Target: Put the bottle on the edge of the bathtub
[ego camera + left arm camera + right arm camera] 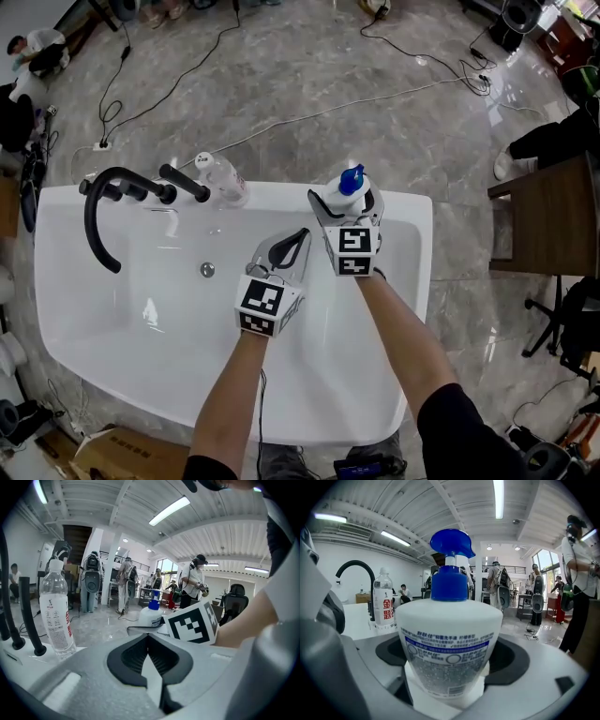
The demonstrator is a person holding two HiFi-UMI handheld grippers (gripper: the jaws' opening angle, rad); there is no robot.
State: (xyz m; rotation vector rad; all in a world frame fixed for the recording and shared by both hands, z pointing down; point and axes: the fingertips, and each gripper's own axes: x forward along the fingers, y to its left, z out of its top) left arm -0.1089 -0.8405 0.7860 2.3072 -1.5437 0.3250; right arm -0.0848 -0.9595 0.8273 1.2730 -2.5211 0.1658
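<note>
A white pump bottle [352, 192] with a blue pump head stands upright at the far rim of the white bathtub [281, 193]. My right gripper [348, 212] is shut on it. In the right gripper view the pump bottle [447, 644] fills the space between both jaws of the right gripper [449, 670]. My left gripper [296, 242] is shut and empty, hovering over the basin just left of the right one. In the left gripper view the jaws of the left gripper [148, 637] meet, with the pump bottle [151, 616] beyond them.
A clear water bottle [221, 178] [56, 611] stands on the far rim beside the black faucet [98, 214] and its handles [184, 183]. The drain [207, 270] sits in the basin. Cables cross the marble floor [309, 84]. A wooden table [553, 217] stands at right.
</note>
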